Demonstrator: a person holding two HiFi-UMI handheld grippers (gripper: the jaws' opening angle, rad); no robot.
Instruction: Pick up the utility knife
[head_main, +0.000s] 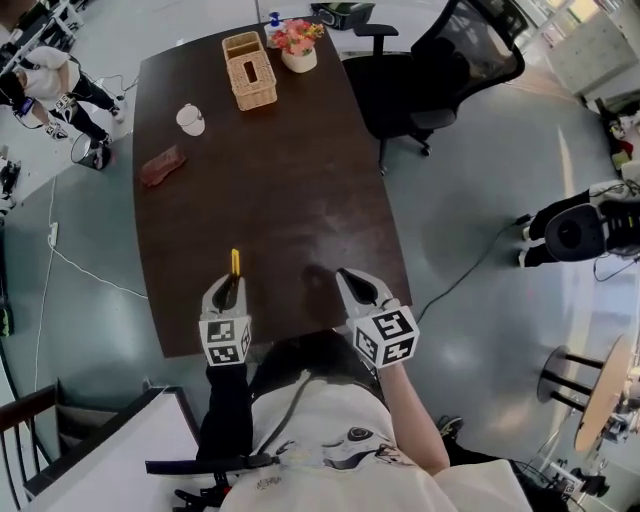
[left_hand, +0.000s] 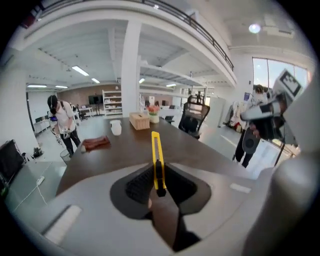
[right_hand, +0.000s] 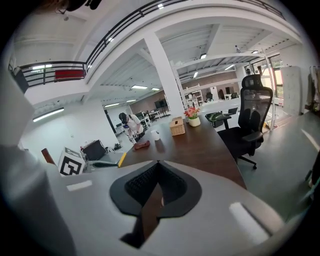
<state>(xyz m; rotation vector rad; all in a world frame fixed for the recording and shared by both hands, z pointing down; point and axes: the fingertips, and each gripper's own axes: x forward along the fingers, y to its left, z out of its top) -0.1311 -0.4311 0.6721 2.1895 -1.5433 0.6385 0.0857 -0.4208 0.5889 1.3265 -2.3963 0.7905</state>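
Yellow utility knife (left_hand: 156, 160) clamped in left gripper (head_main: 227, 290) jaws; right gripper (head_main: 355, 287) jaws closed, empty, above table (head_main: 290, 170)

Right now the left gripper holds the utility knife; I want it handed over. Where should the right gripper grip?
Probably the front half of the utility knife, sticking out past the left gripper; its rear is clamped. It stands on edge, so the right gripper comes from above, fingers on the flat sides.

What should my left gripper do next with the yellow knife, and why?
Probably keep the squeeze steady and raise it slightly. The left gripper has its fingers pinched on the utility knife near its rear end, most of its length jutting forward over the table, so loosening now could let it tip out.
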